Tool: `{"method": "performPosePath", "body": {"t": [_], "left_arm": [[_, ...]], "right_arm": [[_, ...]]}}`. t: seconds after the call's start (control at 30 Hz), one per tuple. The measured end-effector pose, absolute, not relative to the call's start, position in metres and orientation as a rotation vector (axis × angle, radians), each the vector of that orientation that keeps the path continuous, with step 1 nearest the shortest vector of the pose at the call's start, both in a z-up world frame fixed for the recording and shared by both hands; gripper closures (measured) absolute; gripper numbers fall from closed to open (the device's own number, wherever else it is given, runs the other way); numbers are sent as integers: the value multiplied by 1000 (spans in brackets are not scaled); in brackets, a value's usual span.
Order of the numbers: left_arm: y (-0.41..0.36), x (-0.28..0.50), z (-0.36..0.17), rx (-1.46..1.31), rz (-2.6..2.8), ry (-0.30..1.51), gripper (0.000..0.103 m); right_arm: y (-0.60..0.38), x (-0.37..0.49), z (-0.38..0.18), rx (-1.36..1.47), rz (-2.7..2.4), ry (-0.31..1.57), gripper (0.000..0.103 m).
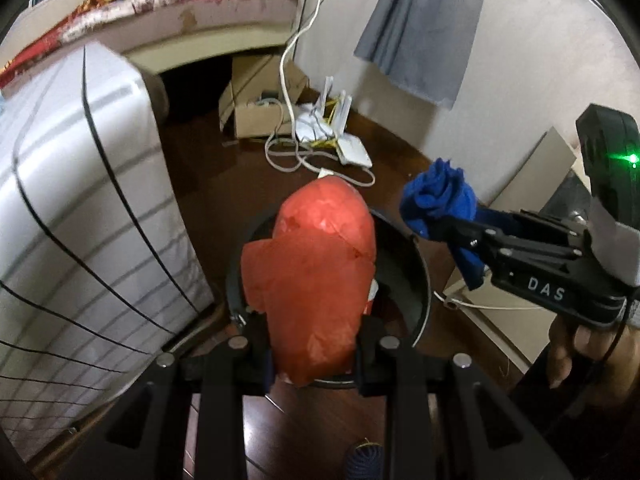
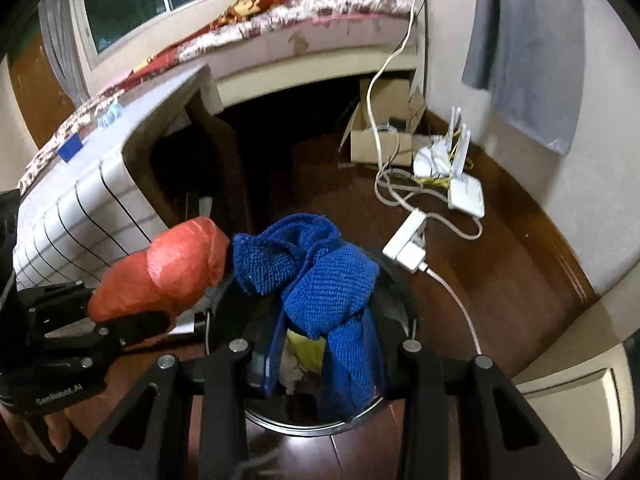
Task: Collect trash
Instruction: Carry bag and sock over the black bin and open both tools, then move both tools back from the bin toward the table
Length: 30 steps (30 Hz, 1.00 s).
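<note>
On the left stands a white quilted cover [image 1: 80, 184] ruled with dark lines, padded and soft-looking. Just right of it, the left tongs [image 1: 314, 354] are clamped tight on a crumpled red plastic bag [image 1: 316, 276] — thin, crinkly film, bunched into a long lump that hangs over the round black bin [image 1: 420, 276] on the dark wooden floor [image 1: 224, 184]. I judge the bag to be nearly weightless and slippery; the hold low on the gathered bunch suits it, since a loose edge would slide free. Next comes the right tongs [image 2: 320, 354], part closed on a blue knitted cloth [image 2: 316, 276] — coarse, floppy wool folded over itself, also poised above the bin's mouth, where pale scraps [image 2: 298, 360] already lie. It looks light and grippy, and should drop cleanly once let go. Farther right, white cables and a white adapter [image 2: 404, 250] trail across the floor toward the wall.
</note>
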<state>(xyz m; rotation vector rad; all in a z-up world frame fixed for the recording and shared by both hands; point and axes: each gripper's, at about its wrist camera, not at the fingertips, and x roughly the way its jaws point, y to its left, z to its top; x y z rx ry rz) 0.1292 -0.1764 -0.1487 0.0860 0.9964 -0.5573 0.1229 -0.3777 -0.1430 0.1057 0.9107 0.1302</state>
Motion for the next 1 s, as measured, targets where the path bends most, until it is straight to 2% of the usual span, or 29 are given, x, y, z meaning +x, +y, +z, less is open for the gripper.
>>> {"method": "performPosePath", "body": {"t": [0.17, 0.2, 0.23, 0.3, 0.33, 0.37, 0.4, 0.47, 1.0], "left_arm": [[-182, 136, -151, 87, -566, 1011, 72], [-182, 139, -153, 67, -591, 1021, 66], [-181, 141, -155, 45, -603, 1036, 42], [-179, 147, -161, 43, -539, 1063, 8], [-175, 145, -161, 46, -525, 1051, 8], [-172, 143, -160, 55, -504, 1040, 7], [-167, 141, -161, 70, -469, 1045, 2], [-159, 140, -163, 72, -426, 1052, 1], [-138, 126, -148, 90, -344, 971, 1]], "right_arm": [[-379, 129, -154, 117, 147, 938, 64], [-380, 131, -155, 125, 154, 940, 62], [-380, 133, -156, 131, 159, 945, 57], [-384, 139, -166, 140, 142, 984, 27], [-389, 142, -172, 146, 102, 1005, 9], [-395, 142, -177, 164, 71, 1012, 9], [-399, 142, -181, 174, 55, 1024, 8], [-405, 141, -188, 176, 20, 1051, 1], [-384, 130, -179, 69, -21, 972, 1]]}}
